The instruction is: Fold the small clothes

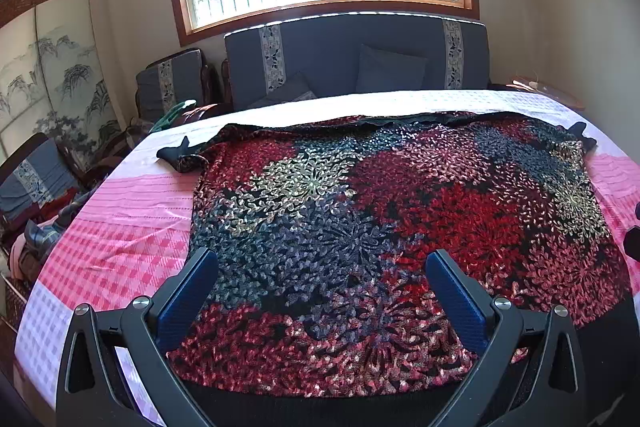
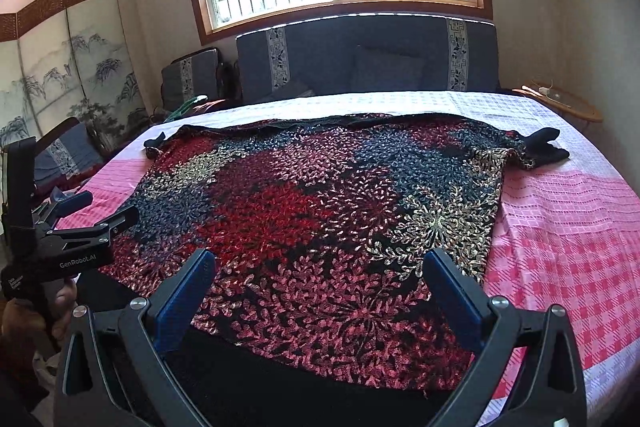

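Item: patterned knit top (image 1: pixel 380 227), red, black and gold floral, spread flat across the pink checked bedcover (image 1: pixel 132 219), black hem nearest us, black cuffs at both far corners. We judge it light, soft and limp, likely to sag and stretch when lifted; textured knit, not slippery.

Tools: left gripper (image 1: pixel 320 291) spread wide, empty, above the near hem; right gripper (image 2: pixel 320 291) likewise wide and empty.

Suggested hold: we pinch a near hem corner with each gripper, or the sleeve cuffs (image 2: pixel 544 143).
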The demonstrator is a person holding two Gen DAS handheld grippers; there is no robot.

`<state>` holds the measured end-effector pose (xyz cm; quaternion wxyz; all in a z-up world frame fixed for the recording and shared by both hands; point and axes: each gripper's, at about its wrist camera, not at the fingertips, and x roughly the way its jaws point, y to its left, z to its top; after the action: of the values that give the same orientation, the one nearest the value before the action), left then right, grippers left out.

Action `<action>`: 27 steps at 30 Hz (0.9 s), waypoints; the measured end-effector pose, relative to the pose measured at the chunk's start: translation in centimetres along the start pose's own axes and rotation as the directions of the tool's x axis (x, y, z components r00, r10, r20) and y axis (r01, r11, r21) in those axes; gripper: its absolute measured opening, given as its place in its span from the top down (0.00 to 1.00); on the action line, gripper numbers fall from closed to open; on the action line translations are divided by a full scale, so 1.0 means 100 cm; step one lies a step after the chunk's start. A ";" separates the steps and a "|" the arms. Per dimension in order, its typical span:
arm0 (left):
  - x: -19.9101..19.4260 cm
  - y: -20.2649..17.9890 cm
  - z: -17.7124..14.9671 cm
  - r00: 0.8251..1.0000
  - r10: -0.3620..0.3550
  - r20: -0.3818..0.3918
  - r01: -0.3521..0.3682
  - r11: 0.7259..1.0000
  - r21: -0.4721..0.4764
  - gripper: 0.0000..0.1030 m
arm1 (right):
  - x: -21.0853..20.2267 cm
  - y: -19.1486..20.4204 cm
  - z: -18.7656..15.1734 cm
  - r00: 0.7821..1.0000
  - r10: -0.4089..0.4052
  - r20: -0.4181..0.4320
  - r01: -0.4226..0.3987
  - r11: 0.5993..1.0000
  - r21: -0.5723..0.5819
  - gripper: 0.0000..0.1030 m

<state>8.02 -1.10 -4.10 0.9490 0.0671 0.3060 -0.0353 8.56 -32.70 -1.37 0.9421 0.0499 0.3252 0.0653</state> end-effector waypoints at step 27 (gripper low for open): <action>0.046 -0.012 -0.001 0.999 -0.012 -0.050 0.013 1.000 0.028 0.00 | 0.037 -0.023 0.015 0.997 0.058 -0.049 -0.055 0.997 0.055 0.00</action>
<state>11.52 -2.39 -7.02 0.9399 0.0794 0.3292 -0.0438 12.59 -34.43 -2.75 0.9296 0.0827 0.3490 0.0842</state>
